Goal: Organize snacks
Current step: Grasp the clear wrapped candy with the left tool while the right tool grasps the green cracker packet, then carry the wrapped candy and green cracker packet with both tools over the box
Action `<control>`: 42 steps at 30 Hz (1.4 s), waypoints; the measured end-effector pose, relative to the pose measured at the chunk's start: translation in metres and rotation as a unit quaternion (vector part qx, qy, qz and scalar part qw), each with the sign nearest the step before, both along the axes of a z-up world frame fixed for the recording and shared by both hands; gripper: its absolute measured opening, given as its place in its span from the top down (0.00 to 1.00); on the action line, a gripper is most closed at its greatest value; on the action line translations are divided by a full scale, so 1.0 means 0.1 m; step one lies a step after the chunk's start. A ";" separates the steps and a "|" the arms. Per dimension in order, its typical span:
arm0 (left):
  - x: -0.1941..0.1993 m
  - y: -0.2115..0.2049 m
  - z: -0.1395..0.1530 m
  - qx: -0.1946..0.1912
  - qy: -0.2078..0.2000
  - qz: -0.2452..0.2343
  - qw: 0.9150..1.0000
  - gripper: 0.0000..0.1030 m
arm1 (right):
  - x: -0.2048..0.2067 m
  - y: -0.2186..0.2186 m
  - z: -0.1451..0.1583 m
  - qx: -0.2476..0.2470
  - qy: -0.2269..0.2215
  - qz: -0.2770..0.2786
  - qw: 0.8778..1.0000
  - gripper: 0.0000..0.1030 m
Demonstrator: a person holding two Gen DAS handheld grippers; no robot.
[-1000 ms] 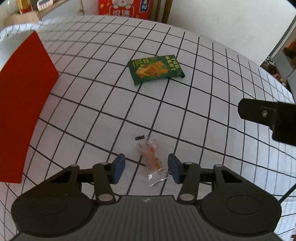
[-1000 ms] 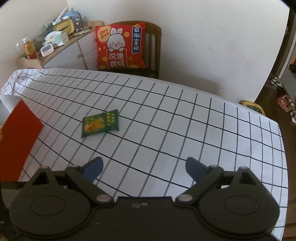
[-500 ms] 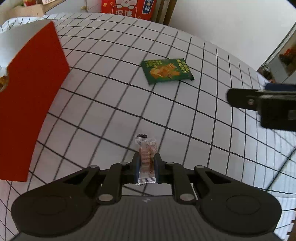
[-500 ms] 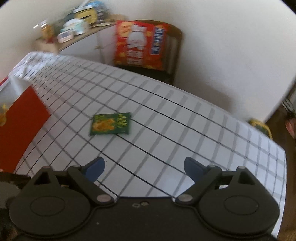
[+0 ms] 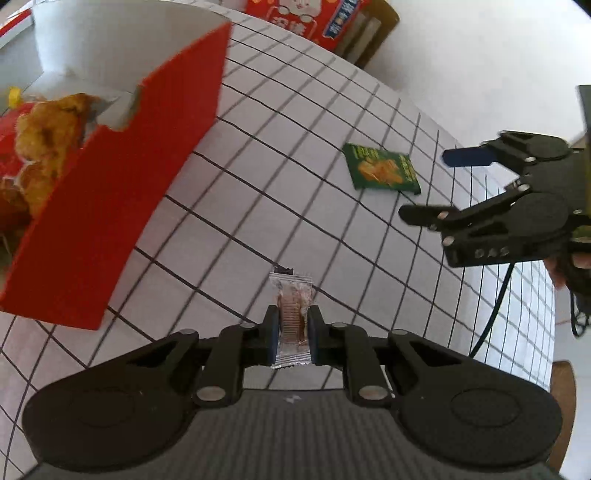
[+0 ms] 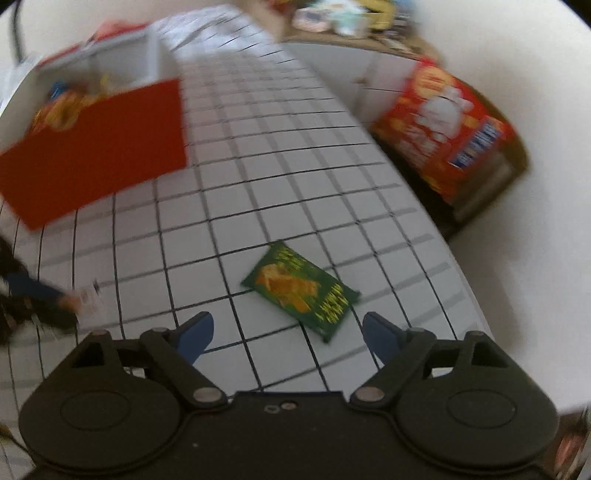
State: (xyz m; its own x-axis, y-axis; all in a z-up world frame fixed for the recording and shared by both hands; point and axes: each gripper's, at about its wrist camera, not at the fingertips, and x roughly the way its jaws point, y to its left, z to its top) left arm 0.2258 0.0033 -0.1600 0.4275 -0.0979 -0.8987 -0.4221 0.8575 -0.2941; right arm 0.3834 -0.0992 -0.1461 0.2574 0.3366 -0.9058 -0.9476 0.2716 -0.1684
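My left gripper [image 5: 291,334] is shut on a small clear snack packet [image 5: 291,321] with a brown piece inside, held above the checked tablecloth. A red box [image 5: 122,177] with snacks inside stands to its left; it also shows in the right wrist view [image 6: 99,147]. A green snack packet [image 5: 382,170] lies flat on the cloth. In the right wrist view the green packet [image 6: 301,290] lies just ahead of my right gripper [image 6: 288,334], which is open and empty. The right gripper [image 5: 428,184] also shows at the right of the left wrist view.
The table [image 6: 280,155] has a white cloth with a black grid. A chair with a red rabbit cushion [image 6: 447,133] stands past the far edge. A cabinet with clutter [image 6: 347,22] stands by the wall.
My left gripper closed on the small packet and lifted it, swinging toward the red box. My right gripper moved down and closer to the green packet.
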 end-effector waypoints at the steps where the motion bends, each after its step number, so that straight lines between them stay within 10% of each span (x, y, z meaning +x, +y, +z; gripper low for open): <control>1: 0.00 0.03 0.00 -0.002 -0.002 0.002 1.000 0.85 | 0.01 0.05 -0.03 -0.010 0.001 0.020 1.000 0.19; 19: 0.05 0.07 -0.03 -0.014 -0.030 0.006 0.999 0.85 | 0.50 0.37 -0.38 -0.047 0.062 0.094 0.993 0.33; 31: 0.03 0.15 -0.07 -0.001 -0.028 0.006 1.000 0.85 | 0.22 0.03 -0.34 0.018 0.083 -0.037 0.996 0.57; 42: -0.21 0.19 -0.09 0.025 -0.018 0.000 1.000 0.85 | -0.58 -0.17 -0.25 0.036 0.050 -0.206 0.977 0.59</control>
